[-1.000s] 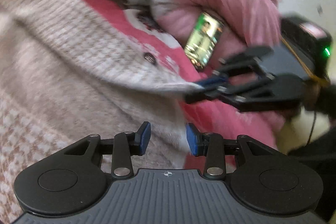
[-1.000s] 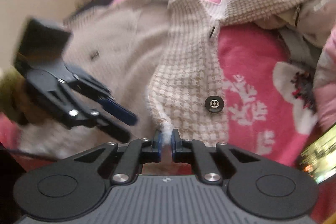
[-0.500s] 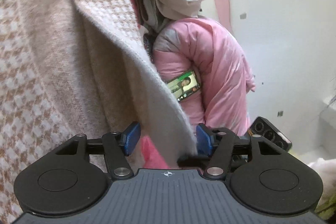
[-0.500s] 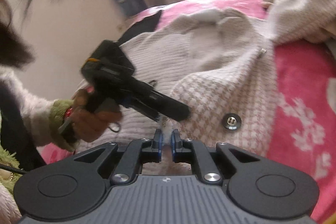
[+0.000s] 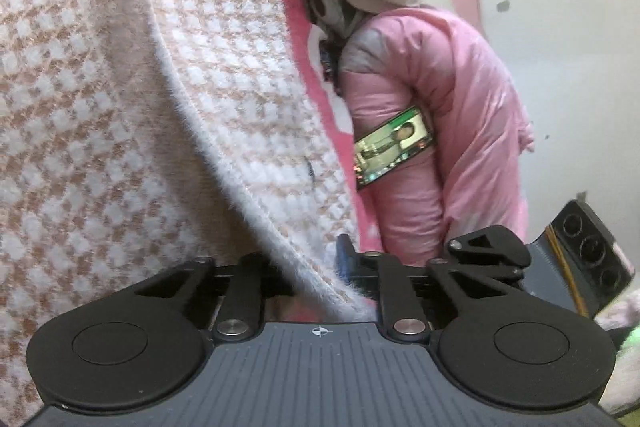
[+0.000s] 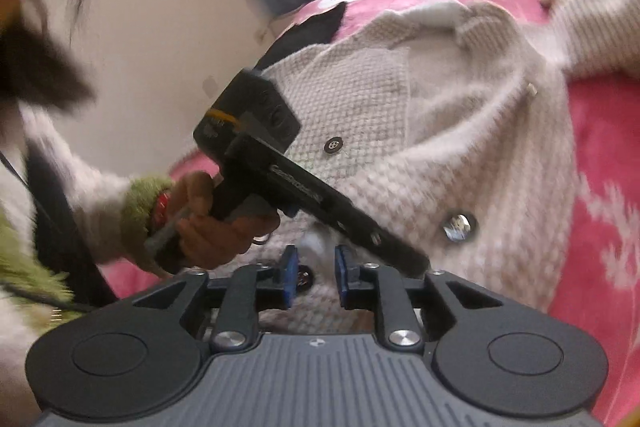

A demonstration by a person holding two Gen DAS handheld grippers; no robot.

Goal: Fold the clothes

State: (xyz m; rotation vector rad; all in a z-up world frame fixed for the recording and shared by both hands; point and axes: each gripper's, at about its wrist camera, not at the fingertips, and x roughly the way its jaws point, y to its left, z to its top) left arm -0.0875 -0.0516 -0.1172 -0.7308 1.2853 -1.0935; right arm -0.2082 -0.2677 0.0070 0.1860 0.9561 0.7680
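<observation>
The left gripper (image 5: pixel 316 267) has just clenched onto the front edge of the houndstooth cardigan (image 5: pixel 224 99), which lies on the pink floral blanket (image 6: pixel 600 155), while the right gripper (image 6: pixel 314 277) has just been opening, its fingers (image 6: pixel 289 275) released around the hem. The handover suggests a fold is starting. White lettering on the left gripper's arm is too blurred to read; a lit phone (image 5: pixel 394 149) shows nothing legible.

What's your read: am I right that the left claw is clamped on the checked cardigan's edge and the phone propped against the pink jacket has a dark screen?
Not quite. The phone against the pink jacket has a lit screen showing a picture, as the left wrist view shows. The left claw is indeed clamped on the checked cardigan's edge.
</observation>
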